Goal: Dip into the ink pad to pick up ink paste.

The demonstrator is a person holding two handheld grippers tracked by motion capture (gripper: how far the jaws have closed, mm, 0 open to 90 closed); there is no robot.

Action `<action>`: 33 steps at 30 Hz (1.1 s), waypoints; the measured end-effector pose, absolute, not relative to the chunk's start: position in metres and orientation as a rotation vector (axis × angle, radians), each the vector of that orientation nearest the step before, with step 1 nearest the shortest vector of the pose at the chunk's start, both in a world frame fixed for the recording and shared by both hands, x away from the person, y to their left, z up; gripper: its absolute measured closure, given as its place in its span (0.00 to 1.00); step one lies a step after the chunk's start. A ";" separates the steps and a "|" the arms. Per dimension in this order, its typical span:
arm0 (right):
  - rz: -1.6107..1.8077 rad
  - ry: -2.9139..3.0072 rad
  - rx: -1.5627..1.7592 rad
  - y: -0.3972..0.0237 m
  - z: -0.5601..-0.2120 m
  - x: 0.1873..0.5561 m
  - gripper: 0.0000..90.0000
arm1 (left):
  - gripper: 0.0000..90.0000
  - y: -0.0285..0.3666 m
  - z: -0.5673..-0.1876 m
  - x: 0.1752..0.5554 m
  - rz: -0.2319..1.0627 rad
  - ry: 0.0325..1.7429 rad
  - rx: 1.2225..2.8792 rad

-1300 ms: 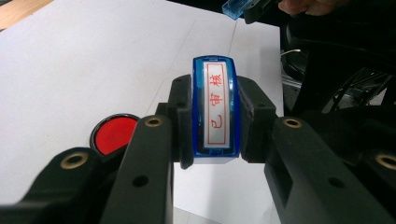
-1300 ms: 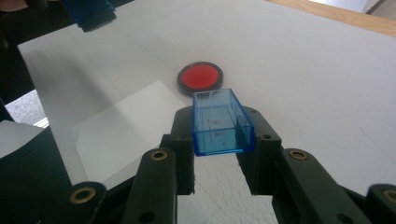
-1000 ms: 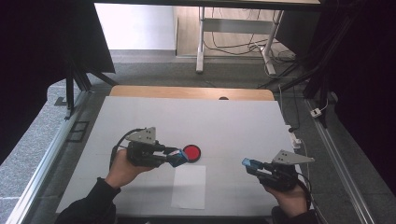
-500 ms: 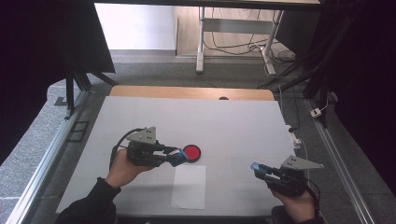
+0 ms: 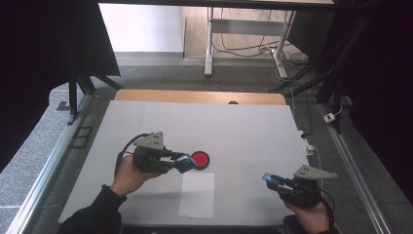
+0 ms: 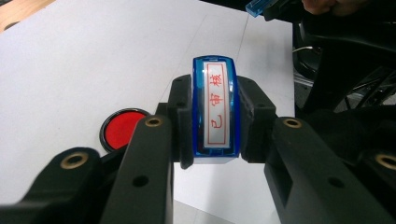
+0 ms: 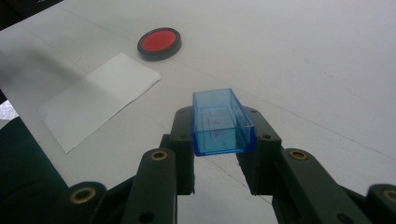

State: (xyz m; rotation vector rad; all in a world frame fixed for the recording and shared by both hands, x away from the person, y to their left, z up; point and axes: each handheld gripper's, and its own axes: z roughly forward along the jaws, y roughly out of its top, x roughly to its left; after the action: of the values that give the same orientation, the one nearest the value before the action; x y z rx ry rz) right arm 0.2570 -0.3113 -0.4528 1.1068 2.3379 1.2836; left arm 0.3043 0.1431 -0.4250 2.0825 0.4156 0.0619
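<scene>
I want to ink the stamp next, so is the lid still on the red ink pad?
No. The ink pad lies open on the table, its red surface bare inside the black rim, with no lid on it.

Even overhead light, soft shadows – dark surrounds; gripper views slightly soft, perhaps mild edge distortion.

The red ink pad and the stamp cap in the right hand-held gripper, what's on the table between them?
In the high view, bare table between ink pad and cap; the paper sheet lies just below that line.

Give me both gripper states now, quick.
Left gripper: shut on the blue stamp.
Right gripper: shut on the clear blue cap.
</scene>
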 end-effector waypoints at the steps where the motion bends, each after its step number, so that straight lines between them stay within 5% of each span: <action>1: 1.280 2.337 1.109 -0.311 -0.453 0.257 0.76 | 0.78 0.143 -0.425 0.305 0.063 0.420 2.083; 33: 1.270 2.348 1.106 -0.311 -0.454 0.257 0.76 | 0.78 0.124 -0.433 0.339 0.095 0.559 2.137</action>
State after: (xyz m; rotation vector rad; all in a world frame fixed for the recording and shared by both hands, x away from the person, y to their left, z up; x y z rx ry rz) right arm 0.2567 -0.3108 -0.4538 1.1062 2.3477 1.2697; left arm 0.3389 0.1243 -0.4332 2.1375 0.5589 0.0951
